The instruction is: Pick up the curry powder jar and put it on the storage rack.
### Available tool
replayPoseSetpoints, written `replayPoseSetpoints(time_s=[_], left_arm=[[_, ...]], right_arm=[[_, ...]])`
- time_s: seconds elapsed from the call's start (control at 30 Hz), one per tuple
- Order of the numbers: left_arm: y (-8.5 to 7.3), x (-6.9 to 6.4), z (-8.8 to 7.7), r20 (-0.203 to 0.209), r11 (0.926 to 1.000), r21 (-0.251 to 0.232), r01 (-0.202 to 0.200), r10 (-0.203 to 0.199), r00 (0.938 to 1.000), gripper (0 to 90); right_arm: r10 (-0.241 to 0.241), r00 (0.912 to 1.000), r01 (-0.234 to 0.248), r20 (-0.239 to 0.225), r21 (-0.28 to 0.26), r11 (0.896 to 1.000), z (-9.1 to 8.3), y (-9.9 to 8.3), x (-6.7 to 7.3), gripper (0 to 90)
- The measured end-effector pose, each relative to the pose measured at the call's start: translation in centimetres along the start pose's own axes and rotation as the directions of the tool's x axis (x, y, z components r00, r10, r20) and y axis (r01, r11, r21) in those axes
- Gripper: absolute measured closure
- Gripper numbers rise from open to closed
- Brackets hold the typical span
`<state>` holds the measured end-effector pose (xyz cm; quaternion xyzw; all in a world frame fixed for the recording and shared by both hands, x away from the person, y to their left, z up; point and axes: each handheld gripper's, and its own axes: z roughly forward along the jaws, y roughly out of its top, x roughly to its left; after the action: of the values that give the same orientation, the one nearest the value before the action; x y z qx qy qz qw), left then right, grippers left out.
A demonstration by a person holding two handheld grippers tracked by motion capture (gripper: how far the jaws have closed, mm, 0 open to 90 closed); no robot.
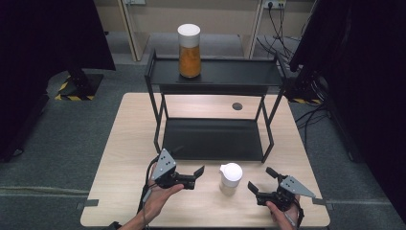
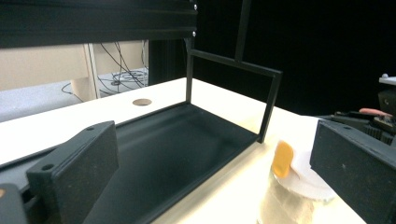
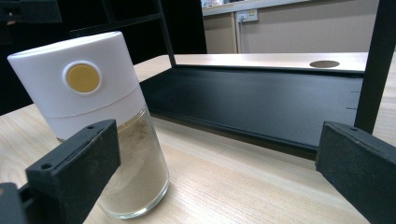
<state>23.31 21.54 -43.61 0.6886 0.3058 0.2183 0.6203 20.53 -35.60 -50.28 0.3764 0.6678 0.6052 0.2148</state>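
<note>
Left gripper (image 1: 194, 175): jaws spread, empty, at 9 o'clock of white-lidded glass jar (image 1: 230, 178), just beside it. Right gripper (image 1: 261, 184): jaws spread, empty, at 4 o'clock of jar, near. Jar upright on wooden table (image 1: 119, 158), pale powder inside, base cut off in left gripper view. Black two-tier rack (image 1: 213, 139) at 12 o'clock of jar; orange-filled jar (image 1: 189, 50) on top shelf
</note>
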Motion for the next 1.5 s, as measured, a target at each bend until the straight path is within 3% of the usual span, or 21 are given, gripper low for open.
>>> replayPoseSetpoints(time_s=[0.33,0.67,1.07,1.5], left_arm=[[-1.9,0.1,-0.4,0.018,0.9999,0.005,0.015,-0.015,0.9997,0.8],[-3.8,-0.3,-0.8,0.022,1.0000,0.000,-0.005,0.005,0.9997,0.8],[-6.4,0.0,-1.6,0.019,0.9992,-0.029,0.027,-0.026,0.9995,0.8],[-7.4,0.3,-1.9,0.020,0.9991,-0.041,0.014,-0.013,0.9997,0.8]], right_arm=[[0.000,1.0000,0.000,-0.001,0.002,1.000,0.0,0.0,0.0,0.4],[0.000,1.0000,0.000,-0.003,0.000,1.000,0.1,0.0,0.0,0.3],[0.000,1.0000,0.000,-0.003,-0.006,1.000,-0.1,0.0,0.0,0.4],[-0.018,0.9998,0.018,-0.006,-0.004,1.000,-0.1,0.2,0.2,0.3]])
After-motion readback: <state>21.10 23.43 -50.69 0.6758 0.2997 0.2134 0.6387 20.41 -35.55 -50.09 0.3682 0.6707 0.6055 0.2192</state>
